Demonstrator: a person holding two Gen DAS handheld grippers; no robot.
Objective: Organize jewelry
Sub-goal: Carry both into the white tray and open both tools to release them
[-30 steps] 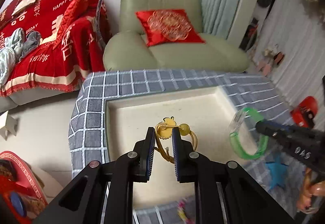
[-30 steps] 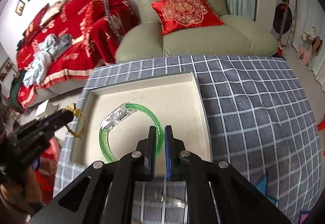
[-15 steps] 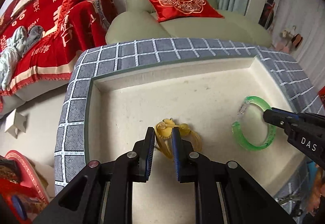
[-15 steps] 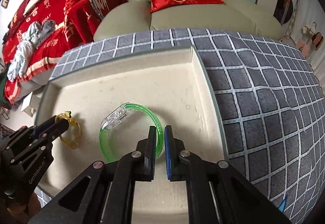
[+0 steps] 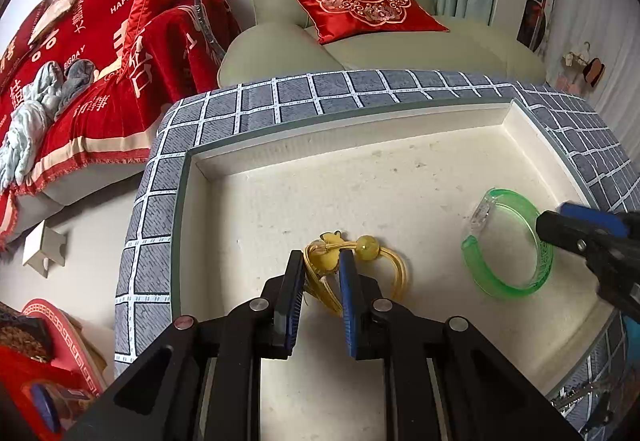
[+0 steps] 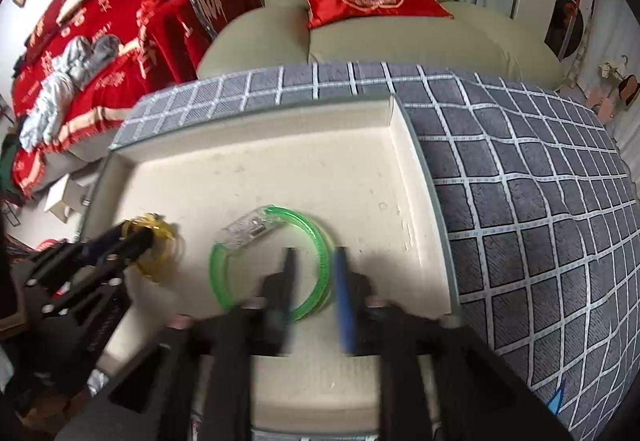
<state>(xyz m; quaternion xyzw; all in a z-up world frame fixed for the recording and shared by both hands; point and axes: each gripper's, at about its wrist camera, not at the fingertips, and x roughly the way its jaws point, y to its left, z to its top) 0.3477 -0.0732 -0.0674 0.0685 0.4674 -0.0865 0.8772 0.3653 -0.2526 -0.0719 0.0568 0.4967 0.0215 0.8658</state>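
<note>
You have the cream tray (image 5: pixel 400 177) sitting on the grid-patterned grey cloth (image 6: pixel 520 169) that covers the desk, and both pieces you are carrying are already down on its floor, so the placing step looks nearly finished. The green bangle (image 6: pixel 320 237), with its clear clasp, lies flat toward the right side of the tray; your right gripper (image 6: pixel 314 265) straddles the near arc of it, and its jaws are opening, blurred in the right wrist view, with the band between them but no longer pinched. The yellow cord bracelet (image 5: pixel 360 253), with its round bead and small charm, rests on the tray's left half, well apart from the bangle. Your left gripper (image 5: pixel 322 269) has its jaws around the knotted end and they are just starting to ease apart; the cords sit between the pads and I judge the pads no longer press on them. What is left, as far as I can see, is to let go fully and lift both hands clear, then collect whatever remains outside the tray, such as the small pieces glimpsed at the near right edge, which are too unclear to name.
</note>
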